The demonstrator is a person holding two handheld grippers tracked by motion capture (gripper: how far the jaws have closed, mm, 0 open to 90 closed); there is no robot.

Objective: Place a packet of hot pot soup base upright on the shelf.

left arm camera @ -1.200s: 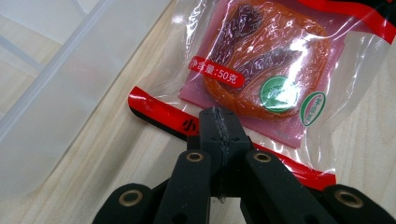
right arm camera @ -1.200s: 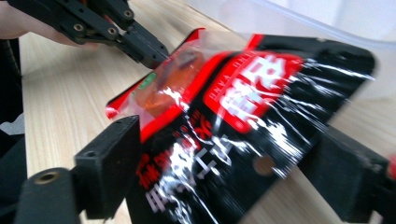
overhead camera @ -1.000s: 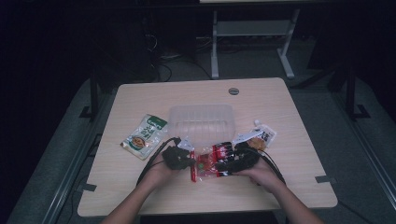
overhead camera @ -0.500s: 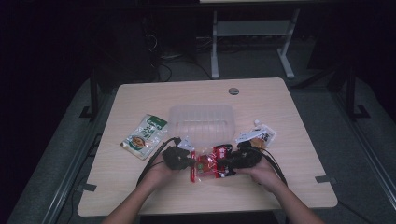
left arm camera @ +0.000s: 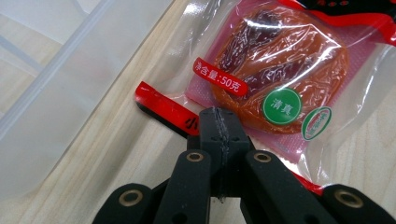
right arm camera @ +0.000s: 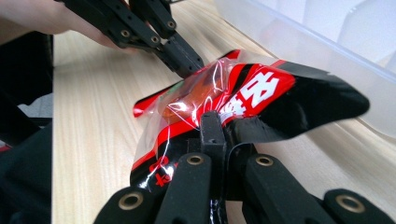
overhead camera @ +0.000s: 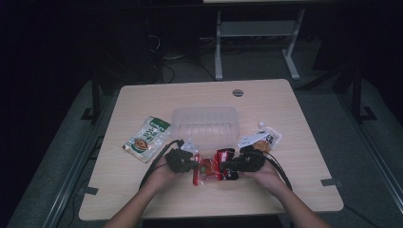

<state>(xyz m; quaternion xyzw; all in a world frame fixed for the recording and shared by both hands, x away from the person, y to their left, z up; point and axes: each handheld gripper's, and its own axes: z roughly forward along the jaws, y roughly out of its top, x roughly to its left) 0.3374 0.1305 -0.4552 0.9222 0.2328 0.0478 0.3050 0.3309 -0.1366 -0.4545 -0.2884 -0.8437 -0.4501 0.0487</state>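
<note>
Snack packet (overhead camera: pixel 212 168) sits between your hands: left gripper (left arm camera: pixel 218 128) pinches its nine-o'clock edge, right gripper (right arm camera: pixel 215 128) has just clamped its three-o'clock end.

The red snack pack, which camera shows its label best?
The left gripper view: the snack pack faces the camera, its green sticker and white print sharp. The right gripper view shows it edge-on and crumpled. The high view shows it small between both claws.

2 matte black grippers, left gripper (overhead camera: pixel 194 165), right gripper (overhead camera: pixel 227 166); brass-ringed pivots; looping black cables; bare forearms
</note>
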